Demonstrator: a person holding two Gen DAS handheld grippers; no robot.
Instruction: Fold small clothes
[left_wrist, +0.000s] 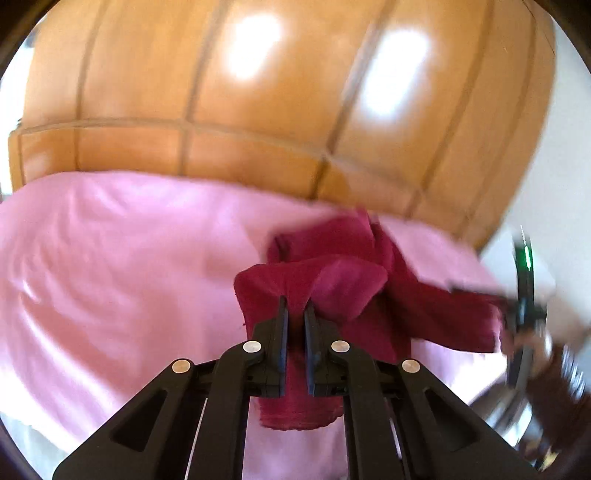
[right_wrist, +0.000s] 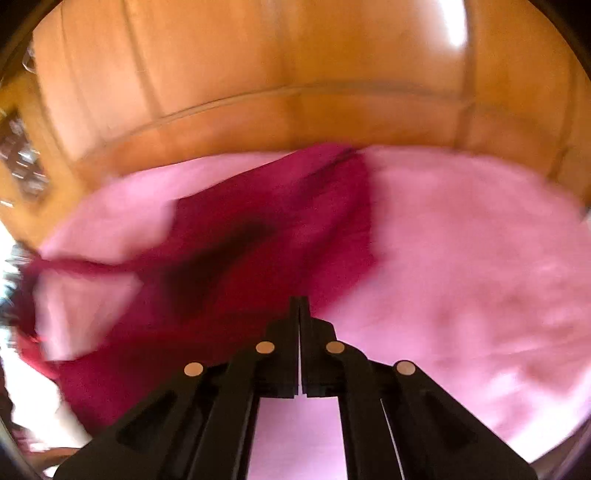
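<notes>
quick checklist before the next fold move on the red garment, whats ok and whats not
1. Left gripper has cloth: ok, the dark red garment sits between its nearly closed fingers.
2. Right gripper has cloth: cannot tell, jaws shut at the garment's edge, blur hides any pinch.
3. Garment spread flat: not ok, it is bunched and draped between the grippers.
4. Pink sheet smooth underneath: not ok, it shows wrinkles.
5. Room from the tan headboard: ok, the garment hangs in front of it, not on it.
6. Views sharp enough to judge edges: not ok, both are motion blurred.
</notes>
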